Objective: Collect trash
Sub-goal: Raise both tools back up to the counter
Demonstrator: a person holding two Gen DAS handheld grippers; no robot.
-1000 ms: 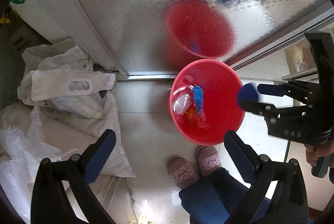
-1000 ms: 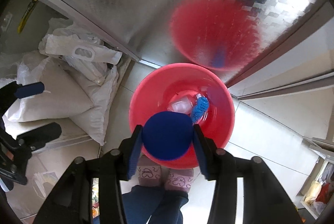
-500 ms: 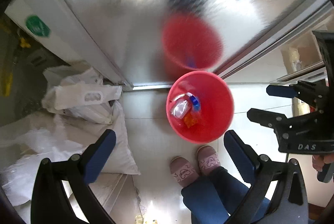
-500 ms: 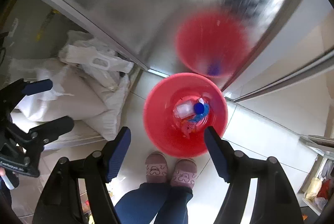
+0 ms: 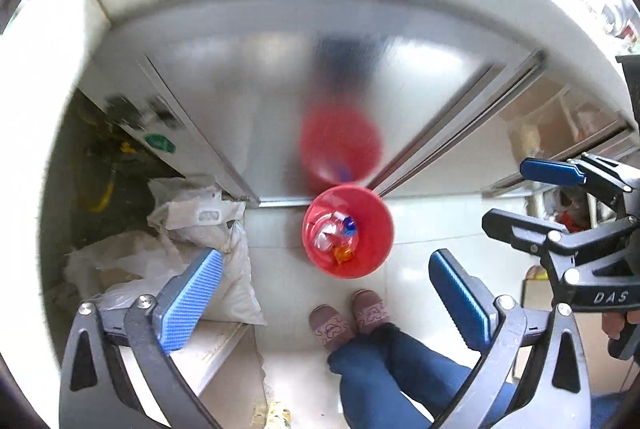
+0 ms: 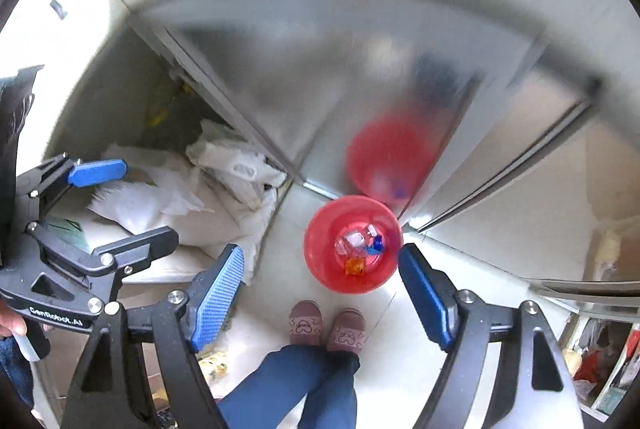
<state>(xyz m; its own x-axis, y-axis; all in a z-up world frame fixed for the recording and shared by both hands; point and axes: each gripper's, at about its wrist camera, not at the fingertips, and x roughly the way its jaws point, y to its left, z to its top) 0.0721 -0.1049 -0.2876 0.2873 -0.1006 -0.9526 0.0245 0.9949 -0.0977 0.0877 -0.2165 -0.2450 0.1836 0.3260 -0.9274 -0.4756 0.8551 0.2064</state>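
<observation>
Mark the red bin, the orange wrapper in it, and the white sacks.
red bin [image 6: 320, 265]: right wrist view, bare inner wall at left.
orange wrapper [image 6: 354, 266]: right wrist view, its middle, near the bin bottom.
white sacks [image 5: 236, 281]: left wrist view, side of the nearest sack.

Red bucket [image 5: 374, 249]: plain bright red inside and out. Trash in the bucket [image 6: 358, 249]: clear and whitish pieces, one deep blue piece, one orange wrapper.

Metal cabinet door [image 5: 260, 101]: brushed silver-grey, carrying a blurred red reflection of the bucket.

Floor [image 5: 416, 229]: glossy white tiles with thin grey joints.

Sacks [image 6: 176, 205]: white, woven-looking, creased.

Slippers [image 6: 326, 325]: dusty pink with a darker looped line pattern on the toes. Trouser legs [image 5: 384, 369]: denim blue.

Left tool [image 5: 324, 297]: black frame, blue pads with a fine ribbed texture, silver bolts. Right tool [image 6: 320, 289]: black frame, matching blue ribbed pads, silver bolts.

Sticker [image 5: 160, 143]: green, on a pale panel.
</observation>
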